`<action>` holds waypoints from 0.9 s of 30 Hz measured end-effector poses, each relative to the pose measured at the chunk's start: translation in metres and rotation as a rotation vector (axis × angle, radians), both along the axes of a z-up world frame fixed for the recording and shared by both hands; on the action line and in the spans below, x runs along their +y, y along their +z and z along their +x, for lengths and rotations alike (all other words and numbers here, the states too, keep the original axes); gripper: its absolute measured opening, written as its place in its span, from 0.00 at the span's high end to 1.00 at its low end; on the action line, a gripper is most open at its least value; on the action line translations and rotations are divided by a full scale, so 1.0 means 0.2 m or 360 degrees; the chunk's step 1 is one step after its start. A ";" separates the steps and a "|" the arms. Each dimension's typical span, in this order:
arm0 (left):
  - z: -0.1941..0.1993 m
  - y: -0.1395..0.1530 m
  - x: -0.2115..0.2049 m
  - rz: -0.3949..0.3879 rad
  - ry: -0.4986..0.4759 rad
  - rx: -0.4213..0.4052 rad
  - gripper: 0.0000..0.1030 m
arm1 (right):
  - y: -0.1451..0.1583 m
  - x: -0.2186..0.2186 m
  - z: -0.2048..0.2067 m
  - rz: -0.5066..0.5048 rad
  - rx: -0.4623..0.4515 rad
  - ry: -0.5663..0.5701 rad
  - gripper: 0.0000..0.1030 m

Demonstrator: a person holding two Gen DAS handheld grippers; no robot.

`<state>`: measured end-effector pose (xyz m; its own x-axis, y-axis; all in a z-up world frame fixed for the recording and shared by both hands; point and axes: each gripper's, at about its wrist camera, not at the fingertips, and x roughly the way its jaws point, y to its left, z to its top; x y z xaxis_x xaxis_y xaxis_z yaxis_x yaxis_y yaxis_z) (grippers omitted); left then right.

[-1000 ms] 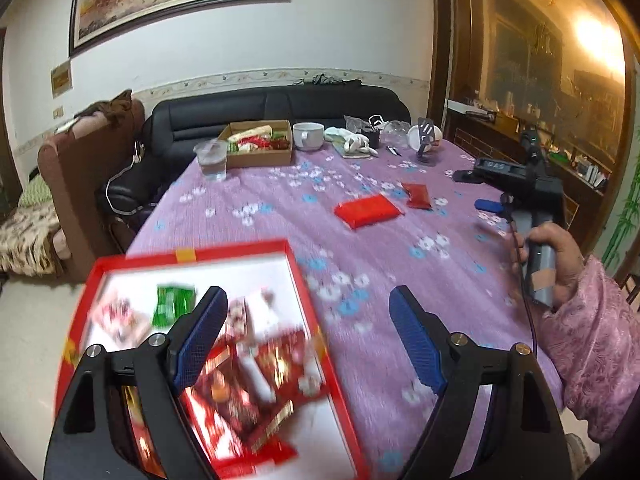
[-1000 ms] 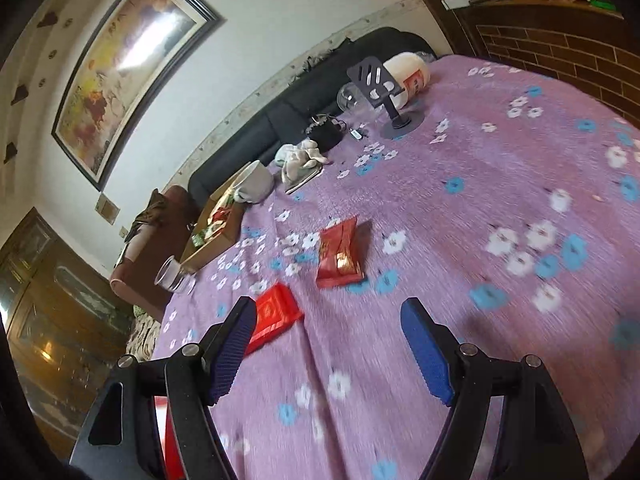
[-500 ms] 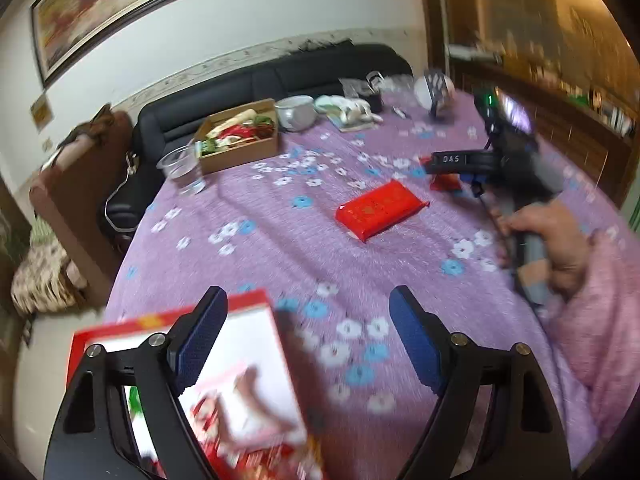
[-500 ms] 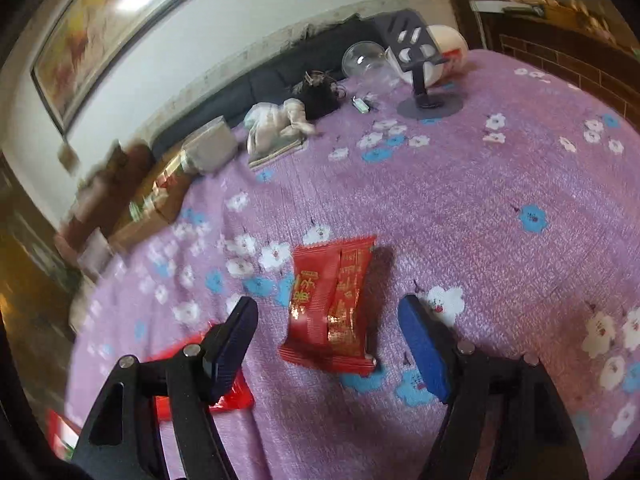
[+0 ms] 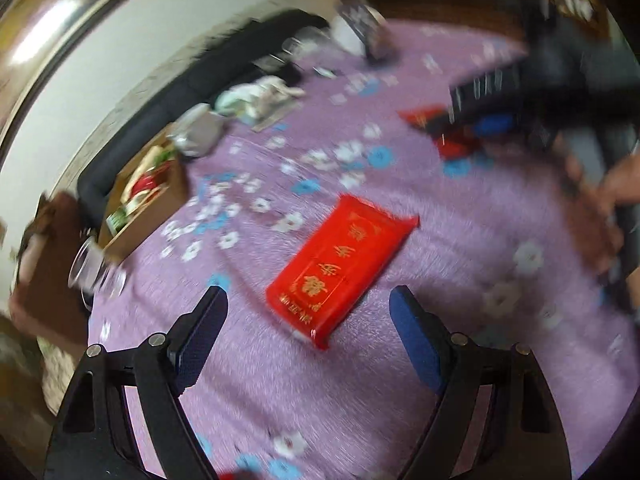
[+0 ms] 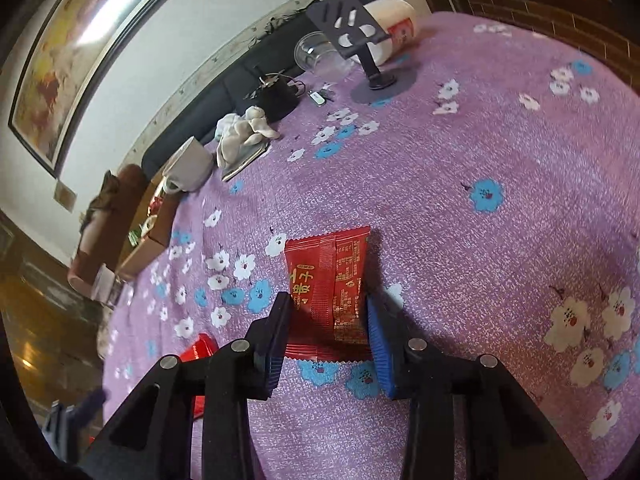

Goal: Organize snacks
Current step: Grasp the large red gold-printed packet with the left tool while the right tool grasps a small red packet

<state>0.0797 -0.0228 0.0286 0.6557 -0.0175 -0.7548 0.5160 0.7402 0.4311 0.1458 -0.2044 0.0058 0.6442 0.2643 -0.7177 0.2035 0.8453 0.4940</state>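
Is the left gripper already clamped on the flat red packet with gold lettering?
No, the left gripper is open, its fingers apart, short of the flat red packet lying on the tablecloth.

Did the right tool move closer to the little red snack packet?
Yes. The right tool came forward over the purple tablecloth, and its fingers now sit on either side of the red snack packet.

Table with purple floral tablecloth (image 6: 500,152) fills the foreground. Beyond its far edge, black leather sofa (image 6: 224,92) against white wall (image 6: 208,12); framed painting (image 6: 76,52) above the sofa, glare on glass. Brown armchair (image 6: 116,200) left of the sofa. Dark wood cabinet (image 6: 532,4) right of the table.
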 end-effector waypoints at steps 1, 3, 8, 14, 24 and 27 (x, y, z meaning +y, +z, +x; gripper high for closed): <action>0.02 -0.02 -0.01 0.0043 -0.0034 0.0017 0.19 | 0.00 -0.01 0.00 0.0024 0.0004 -0.0005 0.63; 0.04 -0.06 -0.04 0.0110 -0.0112 0.0057 0.19 | 0.00 -0.01 0.00 0.0051 0.0008 -0.0010 0.63; 0.11 -0.07 -0.09 0.0131 -0.0282 0.0116 0.15 | -0.01 -0.04 0.00 0.0119 0.0015 -0.0024 0.63; 0.23 -0.08 -0.05 -0.0048 -0.0253 0.0296 0.09 | -0.01 -0.04 0.00 0.0138 0.0013 -0.0033 0.63; 0.20 -0.08 0.01 -0.0349 -0.0081 0.0493 0.52 | -0.01 -0.04 0.00 0.0150 0.0017 -0.0017 0.63; 0.16 -0.08 -0.02 -0.0354 -0.0017 0.0483 0.56 | 0.00 -0.03 0.00 0.0152 0.0005 -0.0011 0.63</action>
<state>0.1124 -0.0269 0.0135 0.4017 -0.2083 -0.8918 0.6038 0.7924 0.0868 0.1452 -0.2101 0.0065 0.6440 0.3273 -0.6915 0.2112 0.7928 0.5718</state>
